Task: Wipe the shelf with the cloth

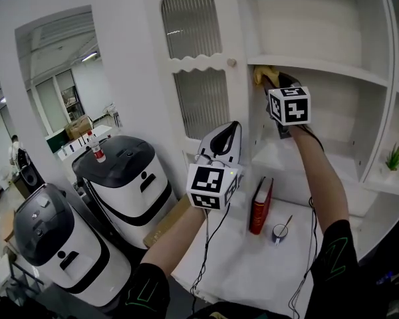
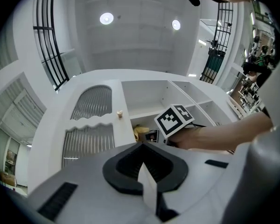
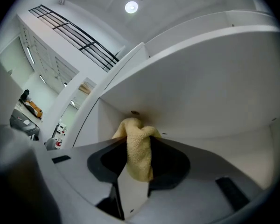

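One cloth (image 3: 139,158) in right tool (image 3: 137,143), seemingly at shelf (image 1: 332,68) edge

I have my right gripper (image 1: 278,84) holding the cloth (image 1: 265,76) against the left end of the shelf (image 1: 332,68), my left gripper (image 1: 231,130) lower and to its left before the cabinet door (image 1: 201,105), and below them a book (image 1: 261,207) standing just left of a cup (image 1: 279,233), with a potted plant (image 1: 393,157) far right

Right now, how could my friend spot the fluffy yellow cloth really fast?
Find the tall white shelf unit beside the arched cabinet door. At a shelf board's left end, the right gripper pinches the fluffy yellow cloth. It's the only soft yellow thing; the red book below stands stiff.
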`<state>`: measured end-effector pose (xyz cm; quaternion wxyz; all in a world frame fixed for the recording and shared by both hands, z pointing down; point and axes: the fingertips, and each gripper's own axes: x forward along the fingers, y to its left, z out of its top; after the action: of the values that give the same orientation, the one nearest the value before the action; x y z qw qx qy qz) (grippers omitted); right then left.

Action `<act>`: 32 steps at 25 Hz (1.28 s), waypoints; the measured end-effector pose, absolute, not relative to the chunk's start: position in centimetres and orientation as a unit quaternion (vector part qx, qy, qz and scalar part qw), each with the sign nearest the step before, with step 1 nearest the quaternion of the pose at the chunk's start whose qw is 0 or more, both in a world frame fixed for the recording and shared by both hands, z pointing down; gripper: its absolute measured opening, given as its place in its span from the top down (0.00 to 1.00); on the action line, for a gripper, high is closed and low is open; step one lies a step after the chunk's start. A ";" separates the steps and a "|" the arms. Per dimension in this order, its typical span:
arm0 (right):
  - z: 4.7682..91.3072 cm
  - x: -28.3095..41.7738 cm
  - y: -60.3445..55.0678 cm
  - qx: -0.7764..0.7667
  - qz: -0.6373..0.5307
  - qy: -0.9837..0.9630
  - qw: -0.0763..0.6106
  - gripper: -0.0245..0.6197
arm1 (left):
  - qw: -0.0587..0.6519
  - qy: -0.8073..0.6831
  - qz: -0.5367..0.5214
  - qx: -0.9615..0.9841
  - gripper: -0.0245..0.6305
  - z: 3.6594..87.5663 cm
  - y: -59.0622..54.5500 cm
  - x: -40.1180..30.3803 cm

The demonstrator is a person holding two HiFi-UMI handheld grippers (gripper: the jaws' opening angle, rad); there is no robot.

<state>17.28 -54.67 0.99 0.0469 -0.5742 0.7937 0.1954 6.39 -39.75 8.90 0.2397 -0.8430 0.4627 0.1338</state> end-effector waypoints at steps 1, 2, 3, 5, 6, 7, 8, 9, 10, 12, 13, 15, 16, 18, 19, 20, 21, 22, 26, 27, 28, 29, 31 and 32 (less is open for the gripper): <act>1.1 17.1 -54.9 -0.573 0.193 0.795 0.045 0.77 | 0.242 0.463 0.130 -0.843 0.96 9.0 -39.7 6.4; 1.0 16.9 -55.0 -0.571 0.191 0.797 0.045 0.77 | 0.244 0.463 0.128 -0.843 0.96 9.0 -39.5 6.4; 0.9 16.5 -55.0 -0.568 0.192 0.799 0.046 0.77 | 0.248 0.462 0.125 -0.842 0.96 8.9 -39.3 6.4; 0.6 15.8 -54.7 -0.563 0.198 0.801 0.046 0.77 | 0.252 0.461 0.122 -0.842 0.96 8.8 -39.0 6.1; 0.4 15.4 -54.4 -0.559 0.205 0.802 0.043 0.77 | 0.253 0.461 0.121 -0.842 0.96 8.8 -38.8 6.0; 0.3 15.0 -53.9 -0.554 0.217 0.803 0.037 0.78 | 0.252 0.461 0.120 -0.842 0.96 8.8 -38.7 5.8; 0.2 14.7 -53.4 -0.544 0.232 0.806 0.030 0.79 | 0.250 0.461 0.120 -0.843 0.96 8.8 -38.6 5.7; 0.3 14.3 -52.7 -0.532 0.247 0.810 0.024 0.79 | 0.249 0.460 0.118 -0.844 0.96 9.0 -38.4 5.6; 0.4 13.9 -51.9 -0.517 0.260 0.815 0.021 0.78 | 0.249 0.459 0.116 -0.845 0.96 9.1 -38.3 5.5; 0.3 13.4 -50.7 -0.491 0.273 0.827 0.022 0.78 | 0.248 0.457 0.115 -0.846 0.96 9.4 -38.4 5.5; 0.1 13.2 -50.2 -0.483 0.276 0.831 0.023 0.78 | 0.246 0.457 0.116 -0.847 0.96 9.5 -38.4 5.6; 0.1 12.9 -49.7 -0.476 0.283 0.833 0.020 0.78 | 0.241 0.455 0.118 -0.849 0.96 9.8 -38.6 5.7; 0.1 12.9 -49.6 -0.475 0.285 0.832 0.019 0.78 | 0.238 0.454 0.119 -0.850 0.96 10.0 -38.7 5.7; 0.2 12.8 -49.3 -0.473 0.287 0.833 0.020 0.78 | 0.228 0.453 0.122 -0.853 0.96 10.4 -38.9 5.6; 0.3 12.8 -49.1 -0.472 0.288 0.833 0.022 0.78 | 0.222 0.452 0.124 -0.855 0.96 10.6 -39.0 5.6; 0.3 12.8 -48.8 -0.470 0.288 0.834 0.024 0.78 | 0.219 0.453 0.126 -0.855 0.96 10.7 -39.1 5.6; 0.4 12.7 -48.6 -0.468 0.289 0.835 0.027 0.78 | 0.222 0.455 0.125 -0.853 0.96 10.8 -39.0 5.5; 0.5 12.6 -48.2 -0.465 0.290 0.836 0.030 0.78 | 0.231 0.458 0.123 -0.850 0.96 10.8 -38.8 5.6; 0.5 12.4 -47.4 -0.455 0.302 0.837 0.034 0.78 | 0.255 0.453 0.118 -0.846 0.96 10.7 -38.2 6.6; 0.6 12.4 -47.2 -0.451 0.305 0.838 0.034 0.78 | 0.252 0.450 0.120 -0.848 0.96 10.7 -38.3 6.9; 0.6 12.5 -47.0 -0.446 0.308 0.839 0.034 0.78 | 0.248 0.448 0.122 -0.850 0.96 10.8 -38.4 7.2; 0.8 12.6 -46.7 -0.441 0.312 0.841 0.033 0.78 | 0.242 0.446 0.125 -0.853 0.96 10.9 -38.5 7.3; 1.2 12.7 -46.1 -0.426 0.321 0.845 0.033 0.78 | 0.225 0.444 0.132 -0.858 0.96 11.2 -38.9 7.4; 1.4 12.5 -45.7 -0.414 0.326 0.850 0.033 0.78 | 0.214 0.443 0.136 -0.860 0.96 11.3 -39.1 7.3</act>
<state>12.53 -45.69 1.42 0.0326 -0.4135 0.8497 0.3256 7.30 -39.15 11.30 0.2142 -0.8598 0.4429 0.1364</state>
